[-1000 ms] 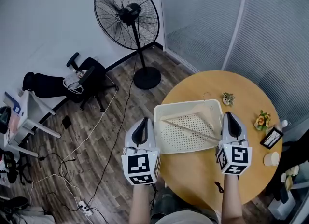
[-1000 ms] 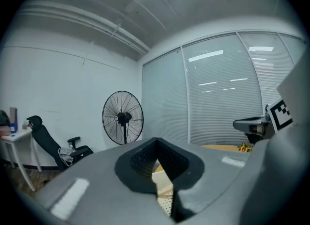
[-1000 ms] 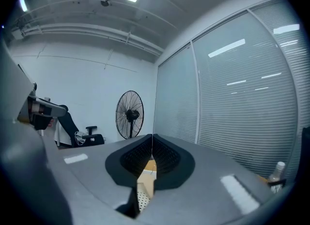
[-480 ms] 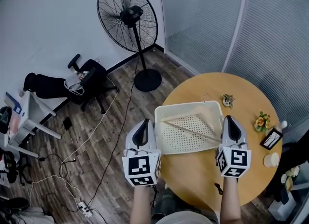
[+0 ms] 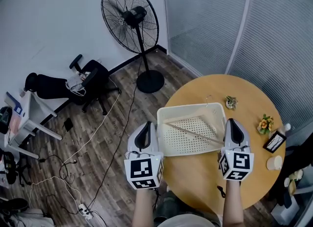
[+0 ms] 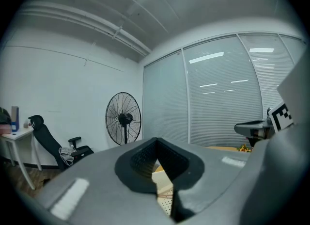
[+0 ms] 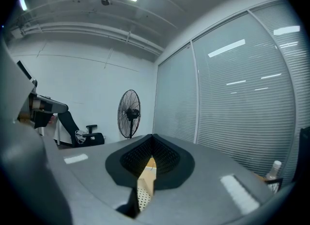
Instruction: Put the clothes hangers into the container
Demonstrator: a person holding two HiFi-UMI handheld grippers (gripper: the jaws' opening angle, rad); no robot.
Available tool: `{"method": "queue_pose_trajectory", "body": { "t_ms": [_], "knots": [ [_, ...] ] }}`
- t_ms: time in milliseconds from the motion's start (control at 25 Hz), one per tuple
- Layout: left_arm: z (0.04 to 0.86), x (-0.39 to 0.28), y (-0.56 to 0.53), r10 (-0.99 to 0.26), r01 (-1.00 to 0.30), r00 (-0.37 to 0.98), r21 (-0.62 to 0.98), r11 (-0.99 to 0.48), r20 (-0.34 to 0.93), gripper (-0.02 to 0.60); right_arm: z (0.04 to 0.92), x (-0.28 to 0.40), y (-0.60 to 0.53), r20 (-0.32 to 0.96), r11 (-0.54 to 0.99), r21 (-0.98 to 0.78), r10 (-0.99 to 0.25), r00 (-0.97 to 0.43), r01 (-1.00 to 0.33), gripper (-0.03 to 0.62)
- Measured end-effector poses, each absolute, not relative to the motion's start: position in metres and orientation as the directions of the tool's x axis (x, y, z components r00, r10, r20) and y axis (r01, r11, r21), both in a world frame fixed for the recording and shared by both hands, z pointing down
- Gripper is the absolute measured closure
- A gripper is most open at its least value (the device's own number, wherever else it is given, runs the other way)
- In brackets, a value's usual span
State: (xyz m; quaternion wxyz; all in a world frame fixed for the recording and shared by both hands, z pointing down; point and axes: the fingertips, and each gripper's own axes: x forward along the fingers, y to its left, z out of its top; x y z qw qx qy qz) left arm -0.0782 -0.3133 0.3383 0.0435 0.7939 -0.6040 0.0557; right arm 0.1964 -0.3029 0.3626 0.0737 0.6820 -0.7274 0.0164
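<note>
A wooden clothes hanger (image 5: 190, 131) lies flat inside the white perforated basket (image 5: 166, 113), its metal hook near the basket's far rim. The basket stands on the round wooden table (image 5: 205, 177). My left gripper (image 5: 145, 129) hangs just off the table beside the basket's left wall, shut with nothing in it. My right gripper (image 5: 232, 124) sits above the table at the basket's right wall, also shut and empty. In the left gripper view the fingertips (image 6: 156, 144) meet, with the basket glimpsed below them. The right gripper view shows the same (image 7: 152, 141).
A small plant (image 5: 231, 101), a flower ornament (image 5: 265, 122), a card stand (image 5: 275, 139) and a cup (image 5: 275, 161) stand along the table's right side. A standing fan (image 5: 129, 18), an office chair (image 5: 88, 77) and loose cables occupy the wooden floor to the left. Glass partitions run behind.
The head view has drifted slightly. Both grippers stay shut beside the basket, and the hanger has not moved.
</note>
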Motion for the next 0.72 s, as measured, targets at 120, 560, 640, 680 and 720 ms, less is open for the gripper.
{"method": "queue_pose_trajectory", "body": {
  "t_ms": [120,560,640,680,720],
  "knots": [
    [0.3381,-0.0777,-0.3123,-0.954,-0.964,0.265,0.003,-0.267,0.141,0.581,0.3628,0.1957,-0.3022,0.132,0.074,0.073,-0.989,-0.064,-0.995,0.566],
    [0.3352,-0.0800,-0.3093,-0.956,-0.964,0.262,0.001,-0.264,0.135,0.581,0.3637,0.1954,-0.2991,0.137,0.071,0.072,-0.989,-0.061,-0.995,0.568],
    [0.3345,-0.0813,-0.3088,-0.956,-0.965,0.261,0.000,-0.264,0.135,0.581,0.3633,0.1950,-0.2983,0.138,0.072,0.074,-0.989,-0.061,-0.995,0.566],
    [0.3342,-0.0819,-0.3086,-0.956,-0.965,0.261,0.000,-0.263,0.135,0.581,0.3631,0.1949,-0.2978,0.139,0.071,0.074,-0.989,-0.060,-0.995,0.566],
    [0.3338,-0.0825,-0.3083,-0.956,-0.965,0.260,0.000,-0.263,0.135,0.581,0.3630,0.1949,-0.2972,0.139,0.071,0.075,-0.988,-0.060,-0.995,0.568]
  ]
}}
